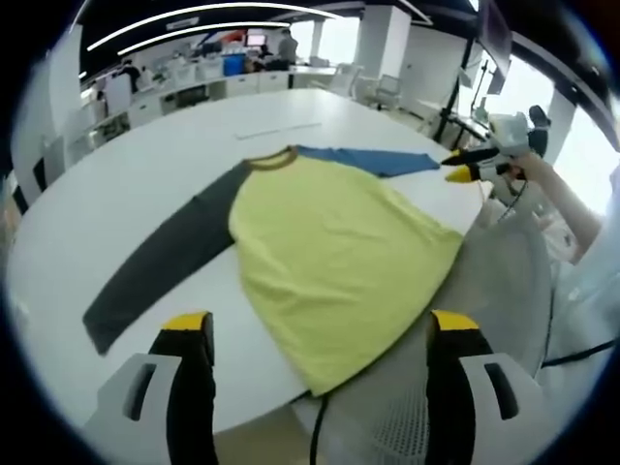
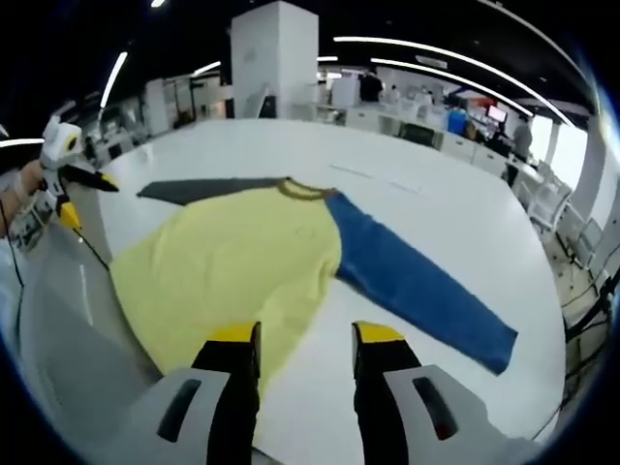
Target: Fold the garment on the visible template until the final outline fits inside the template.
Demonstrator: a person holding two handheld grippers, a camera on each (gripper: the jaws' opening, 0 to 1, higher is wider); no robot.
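A long-sleeved shirt with a yellow body point(image 1: 329, 252) lies flat on the white round table point(image 1: 145, 184), its hem hanging over the near edge. Its dark grey sleeve point(image 1: 160, 262) stretches left and its blue sleeve point(image 1: 373, 160) points right. My left gripper point(image 1: 320, 329) is open above the hem, holding nothing. In the right gripper view the yellow body point(image 2: 232, 257), the blue sleeve point(image 2: 417, 281) and the grey sleeve point(image 2: 203, 189) are all spread out. My right gripper point(image 2: 305, 339) is open over the shirt's side edge. Each gripper is seen from the other: right gripper point(image 1: 463, 167), left gripper point(image 2: 77, 199).
A grey mesh chair back point(image 1: 509, 281) stands against the table edge beside the hem, also seen as the chair back point(image 2: 58, 320). A faint pale line point(image 1: 281, 129) crosses the table beyond the collar. Desks, chairs and people fill the office behind.
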